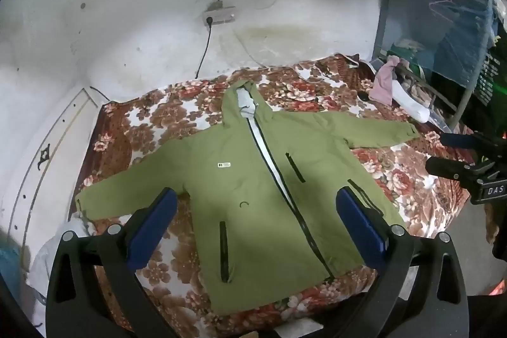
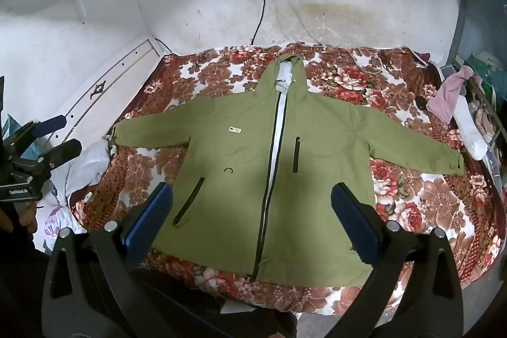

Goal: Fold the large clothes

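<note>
In the left wrist view, the left hand-held gripper point(image 1: 256, 213) hung above the bed with its blue pads point(image 1: 151, 230) spread wide and nothing between them touching either one. Below it an olive-green hooded jacket point(image 1: 253, 195) lay face up and unfolded on a floral blanket point(image 1: 152, 116), its hood toward the wall, both sleeves stretched out to the sides and a pale strip showing along the dark front zipper point(image 1: 279, 176). A small white label point(image 1: 224, 165) sat on the chest. A power strip point(image 1: 219, 16) hung on the white wall with a black cable dropping behind the bed. At the right edge the right hand-held gripper point(image 1: 450, 152) reached in beside a sleeve end, its fingers apart, clear of the cloth. A pink garment point(image 1: 385, 81) and a white sock point(image 1: 412, 103) lay beyond that sleeve. In the right wrist view, the right hand-held gripper point(image 2: 252, 205) also stood fully spread above the jacket's point(image 2: 253, 179) lower half, holding nothing. The jacket lay centred on the blanket point(image 2: 427, 198), sleeves out flat, hem nearest the camera. The left hand-held gripper point(image 2: 60, 133) showed at the left edge, fingers parted, near the sleeve cuff but apart from it, above a crumpled white cloth point(image 2: 85, 167) at the bed's side.
</note>
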{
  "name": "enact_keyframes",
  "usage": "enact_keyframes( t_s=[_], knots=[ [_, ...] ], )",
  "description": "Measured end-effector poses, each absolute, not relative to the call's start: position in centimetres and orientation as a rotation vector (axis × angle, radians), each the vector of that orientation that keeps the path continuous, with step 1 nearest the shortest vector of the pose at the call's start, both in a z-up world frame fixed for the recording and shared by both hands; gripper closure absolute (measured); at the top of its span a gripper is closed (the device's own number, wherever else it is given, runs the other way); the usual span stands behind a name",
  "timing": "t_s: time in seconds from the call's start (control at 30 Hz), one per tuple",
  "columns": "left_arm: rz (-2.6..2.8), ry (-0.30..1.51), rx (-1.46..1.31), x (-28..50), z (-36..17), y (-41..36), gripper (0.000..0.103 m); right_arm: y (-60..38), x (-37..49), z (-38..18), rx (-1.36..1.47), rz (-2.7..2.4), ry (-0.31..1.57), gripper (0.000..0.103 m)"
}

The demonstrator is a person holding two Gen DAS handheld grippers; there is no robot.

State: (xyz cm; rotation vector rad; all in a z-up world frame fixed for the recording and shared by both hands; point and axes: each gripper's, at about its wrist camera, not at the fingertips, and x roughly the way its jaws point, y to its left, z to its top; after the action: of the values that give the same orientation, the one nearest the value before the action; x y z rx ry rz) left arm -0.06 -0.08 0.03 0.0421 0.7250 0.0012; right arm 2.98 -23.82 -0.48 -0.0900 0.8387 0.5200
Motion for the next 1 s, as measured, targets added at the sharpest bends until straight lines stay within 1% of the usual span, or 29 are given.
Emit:
enact_keyframes(
  t_s=[1.0],
  knots=[
    [0.005,0.738,0.036,0.3,-0.2,0.4,0.005,-23.6,3.7,-0.4,-0.083,0.529,0.859,0.005]
  ],
)
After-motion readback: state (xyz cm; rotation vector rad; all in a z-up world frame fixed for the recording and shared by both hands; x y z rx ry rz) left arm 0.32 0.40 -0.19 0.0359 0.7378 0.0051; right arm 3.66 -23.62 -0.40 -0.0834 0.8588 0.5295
